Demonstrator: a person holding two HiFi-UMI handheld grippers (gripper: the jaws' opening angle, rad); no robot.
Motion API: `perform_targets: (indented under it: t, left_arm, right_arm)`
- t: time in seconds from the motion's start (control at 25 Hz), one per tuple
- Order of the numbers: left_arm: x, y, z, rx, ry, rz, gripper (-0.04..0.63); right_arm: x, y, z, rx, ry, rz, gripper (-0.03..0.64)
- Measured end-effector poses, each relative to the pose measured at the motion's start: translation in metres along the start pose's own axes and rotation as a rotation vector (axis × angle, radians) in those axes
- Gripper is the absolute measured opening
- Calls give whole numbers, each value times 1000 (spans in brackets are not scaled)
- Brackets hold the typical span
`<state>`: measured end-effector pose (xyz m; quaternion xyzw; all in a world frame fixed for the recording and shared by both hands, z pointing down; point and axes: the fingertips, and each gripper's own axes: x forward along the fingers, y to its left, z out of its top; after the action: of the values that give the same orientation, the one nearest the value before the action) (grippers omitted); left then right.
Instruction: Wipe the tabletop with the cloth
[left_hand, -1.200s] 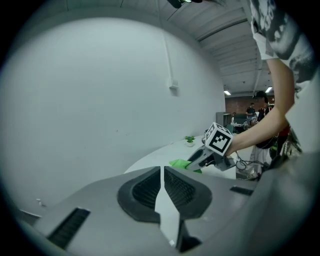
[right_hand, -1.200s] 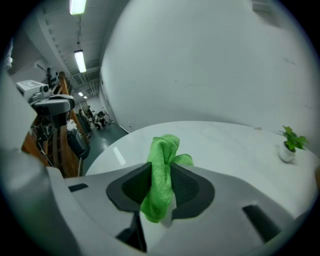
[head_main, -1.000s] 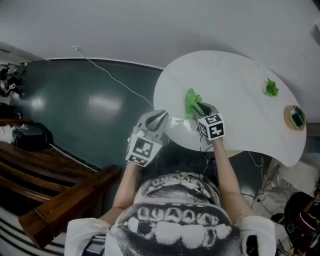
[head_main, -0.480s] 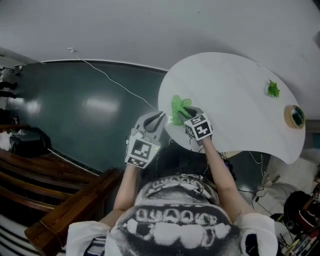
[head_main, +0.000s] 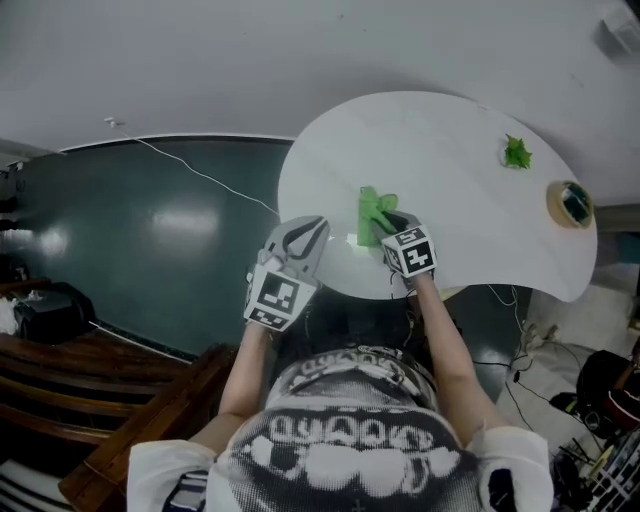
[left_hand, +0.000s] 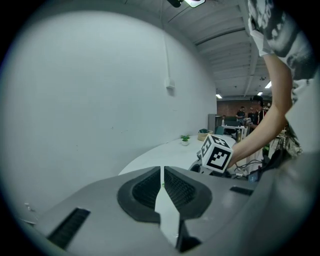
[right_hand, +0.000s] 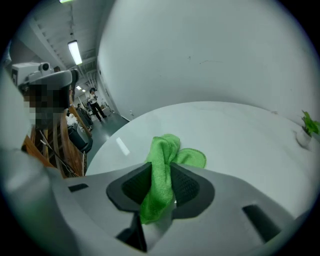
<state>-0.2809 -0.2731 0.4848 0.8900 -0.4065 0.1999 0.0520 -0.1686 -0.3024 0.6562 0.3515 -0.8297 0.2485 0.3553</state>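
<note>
A green cloth (head_main: 372, 212) lies bunched on the white rounded tabletop (head_main: 450, 170) near its front edge. My right gripper (head_main: 392, 222) is shut on the cloth (right_hand: 165, 170), which sticks out beyond the jaws onto the tabletop (right_hand: 240, 135). My left gripper (head_main: 305, 238) hangs just off the table's left front edge, shut with nothing between its jaws. In the left gripper view the left gripper (left_hand: 161, 186) points along the table, and the right gripper's marker cube (left_hand: 216, 154) shows ahead.
A small green plant (head_main: 516, 152) and a round roll of tape (head_main: 570, 203) sit at the table's far right. A dark green floor (head_main: 150, 220) with a white cable lies left of the table. Wooden benches (head_main: 110, 400) stand at lower left.
The right gripper has dragged the cloth from the table's left edge back toward the middle of its front part. The left gripper stayed beside the edge.
</note>
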Motion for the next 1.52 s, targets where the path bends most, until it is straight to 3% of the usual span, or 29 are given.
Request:
perform_targets:
  t: [0.4, 0.88, 1.24, 1.52]
  left_arm:
    - [93, -105, 56, 31, -27, -83, 21]
    - [194, -267, 110, 86, -44, -190, 21]
    - [209, -308, 115, 86, -12, -152, 21]
    - [201, -310, 111, 76, 18, -84, 21]
  right_arm:
    - [-92, -141, -73, 67, 10, -120, 115]
    - [-240, -349, -215, 173, 48, -315, 115]
    - [-335, -469, -300, 291, 89, -489, 115]
    - [-369, -517, -337, 367, 92, -555, 115]
